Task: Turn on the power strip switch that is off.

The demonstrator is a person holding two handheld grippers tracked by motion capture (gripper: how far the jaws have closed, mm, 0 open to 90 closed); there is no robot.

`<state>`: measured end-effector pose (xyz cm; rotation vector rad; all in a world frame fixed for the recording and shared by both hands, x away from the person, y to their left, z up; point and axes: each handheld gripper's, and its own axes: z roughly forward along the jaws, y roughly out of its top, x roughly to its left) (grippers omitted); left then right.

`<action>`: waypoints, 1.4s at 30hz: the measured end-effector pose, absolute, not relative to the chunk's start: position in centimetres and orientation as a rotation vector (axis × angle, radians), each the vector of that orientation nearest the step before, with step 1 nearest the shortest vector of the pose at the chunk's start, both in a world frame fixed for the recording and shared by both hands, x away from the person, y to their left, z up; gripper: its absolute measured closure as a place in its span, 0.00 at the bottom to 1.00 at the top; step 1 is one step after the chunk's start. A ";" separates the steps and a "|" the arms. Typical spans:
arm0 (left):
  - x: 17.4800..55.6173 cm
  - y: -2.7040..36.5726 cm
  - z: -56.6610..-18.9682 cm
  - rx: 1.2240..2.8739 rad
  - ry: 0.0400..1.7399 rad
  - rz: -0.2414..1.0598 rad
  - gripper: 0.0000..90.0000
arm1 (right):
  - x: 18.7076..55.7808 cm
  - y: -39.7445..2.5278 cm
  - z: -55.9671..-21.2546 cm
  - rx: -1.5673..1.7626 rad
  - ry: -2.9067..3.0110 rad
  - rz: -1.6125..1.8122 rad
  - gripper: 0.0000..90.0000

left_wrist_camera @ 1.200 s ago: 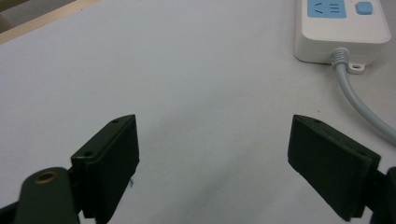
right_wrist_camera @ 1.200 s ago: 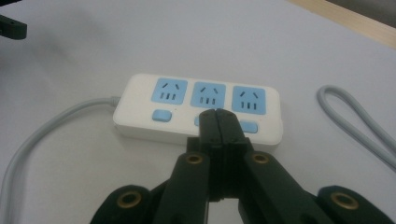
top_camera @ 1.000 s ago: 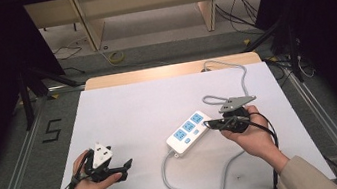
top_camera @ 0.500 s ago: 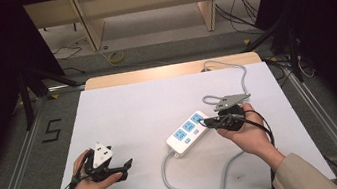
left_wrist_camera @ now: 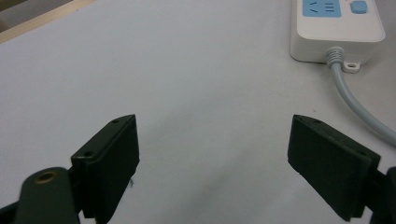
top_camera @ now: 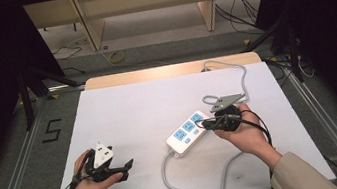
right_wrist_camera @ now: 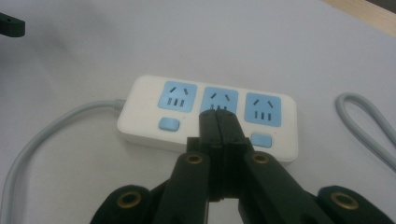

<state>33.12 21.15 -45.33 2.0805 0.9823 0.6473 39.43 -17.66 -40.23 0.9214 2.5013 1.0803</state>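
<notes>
Left gripper (left_wrist_camera: 212, 154) jaws spread; right gripper (right_wrist_camera: 218, 122) jaws closed.

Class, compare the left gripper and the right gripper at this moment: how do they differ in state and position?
The left gripper has its jaws wide apart; the right gripper has its jaws pressed together. The left gripper hangs over bare white table, away from the power strip; the right gripper's tips sit over the strip's middle socket. Both are hand-held and grip nothing.

I see a white power strip (top_camera: 188, 133) with three blue sockets lying flat, angled, its grey cord (top_camera: 189, 182) looping across the table.
</notes>
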 end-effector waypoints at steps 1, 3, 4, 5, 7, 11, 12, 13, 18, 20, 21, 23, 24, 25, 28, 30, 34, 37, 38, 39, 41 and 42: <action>33.1 21.1 -45.3 2.080 0.984 0.648 0.18 | 39.5 -17.6 -40.2 0.921 2.502 1.081 1.00; 33.1 21.1 -45.3 2.079 0.985 0.648 0.18 | 39.6 -17.4 -40.1 0.912 2.509 1.079 1.00; 33.1 21.1 -45.3 2.077 0.986 0.647 0.18 | 39.6 -17.2 -40.1 0.910 2.515 1.076 1.00; 33.1 21.1 -45.3 2.075 0.986 0.646 0.18 | 39.6 -17.2 -40.1 0.910 2.515 1.076 1.00; 33.1 21.1 -45.3 2.079 0.984 0.645 0.18 | 39.6 -16.8 -40.1 0.899 2.531 1.079 1.00; 33.1 21.1 -45.4 2.070 0.988 0.645 0.18 | 39.8 -16.3 -40.2 0.904 2.546 1.073 1.00; 33.1 21.1 -45.3 2.072 0.988 0.645 0.18 | 39.8 -16.2 -40.3 0.907 2.550 1.072 1.00; 33.1 21.1 -45.4 2.071 0.990 0.644 0.18 | 39.9 -16.1 -40.3 0.905 2.550 1.069 1.00; 33.1 21.1 -45.4 2.074 0.989 0.644 0.18 | 40.0 -15.6 -40.3 0.897 2.562 1.063 1.00; 33.1 21.1 -45.3 2.077 0.988 0.645 0.18 | 40.0 -15.3 -40.3 0.893 2.570 1.059 1.00; 33.1 21.1 -45.3 2.078 0.988 0.645 0.18 | 40.0 -15.2 -40.4 0.898 2.570 1.060 1.00; 33.1 21.1 -45.4 2.073 0.991 0.644 0.18 | 40.1 -14.8 -40.4 0.901 2.580 1.057 1.00; 33.1 21.1 -45.3 2.073 0.990 0.645 0.18 | 40.1 -14.7 -40.5 0.902 2.585 1.055 1.00; 33.1 21.1 -45.3 2.074 0.988 0.646 0.18 | 40.1 -14.7 -40.5 0.902 2.585 1.055 1.00; 33.1 21.0 -45.4 2.077 0.988 0.645 0.18 | 40.3 -14.3 -40.7 0.906 2.599 1.046 1.00; 33.1 21.0 -45.4 2.078 0.985 0.645 0.18 | 40.4 -14.1 -40.8 0.909 2.606 1.041 1.00; 33.1 21.0 -45.4 2.077 0.985 0.646 0.18 | 40.5 -13.7 -41.0 0.908 2.615 1.037 1.00; 33.1 21.0 -45.3 2.074 0.987 0.647 0.18 | 40.6 -13.2 -41.1 0.916 2.623 1.038 1.00; 33.0 21.0 -45.3 2.074 0.986 0.648 0.18 | 40.7 -12.9 -41.2 0.915 2.630 1.038 1.00; 33.0 21.0 -45.3 2.079 0.983 0.648 0.18 | 40.6 -12.6 -41.3 0.909 2.638 1.035 1.00; 32.9 21.0 -45.3 2.078 0.981 0.648 0.18 | 40.6 -12.0 -41.4 0.890 2.651 1.031 1.00; 32.9 21.0 -45.3 2.078 0.981 0.649 0.18 | 40.6 -12.0 -41.4 0.890 2.651 1.031 1.00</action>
